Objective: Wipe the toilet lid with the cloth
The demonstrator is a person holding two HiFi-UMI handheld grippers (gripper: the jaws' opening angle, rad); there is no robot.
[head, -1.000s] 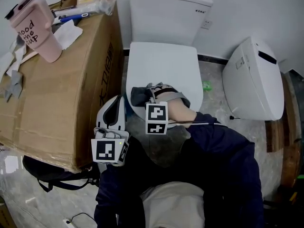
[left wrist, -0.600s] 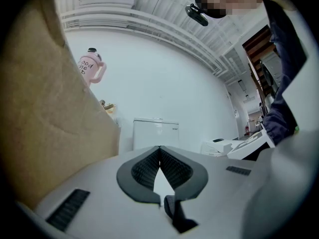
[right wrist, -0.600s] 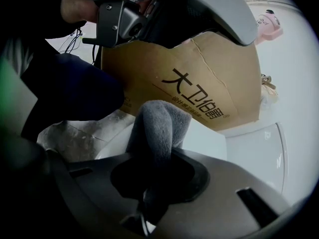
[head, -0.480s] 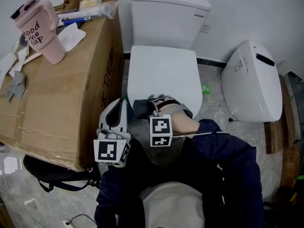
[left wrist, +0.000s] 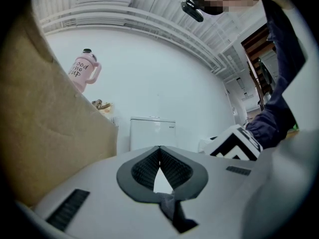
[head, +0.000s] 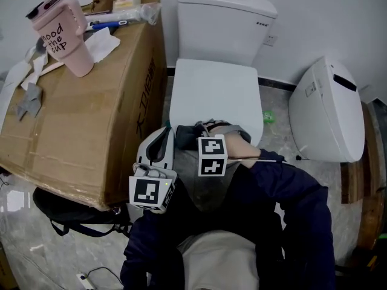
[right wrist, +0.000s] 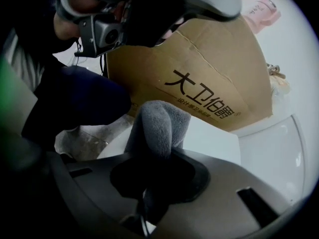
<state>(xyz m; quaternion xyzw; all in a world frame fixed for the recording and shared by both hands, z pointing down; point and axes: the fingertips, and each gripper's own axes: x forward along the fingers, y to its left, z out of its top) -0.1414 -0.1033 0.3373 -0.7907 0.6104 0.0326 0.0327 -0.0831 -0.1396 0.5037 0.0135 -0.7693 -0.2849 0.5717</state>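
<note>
The white toilet lid (head: 214, 92) is down. A grey cloth (head: 183, 135) lies bunched at its front left corner, and my right gripper (head: 195, 129) is shut on it. In the right gripper view the cloth (right wrist: 157, 126) sticks up out of the jaws over the lid's white corner (right wrist: 209, 141). My left gripper (head: 165, 135) hangs left of the toilet, between it and the cardboard box, touching neither. In the left gripper view that gripper (left wrist: 159, 151) points at the tank (left wrist: 152, 131); its pads meet at the tips with nothing between them.
A big cardboard box (head: 78, 113) stands close on the left, with a pink cup (head: 60, 35) and scraps on top. A detached white toilet seat unit (head: 326, 110) leans at the right. A black bag (head: 60, 213) lies on the marble floor under the box's corner.
The right gripper has drawn the cloth a little nearer the lid's front edge. The left gripper has kept its place beside the toilet. The head camera has shifted slightly.
</note>
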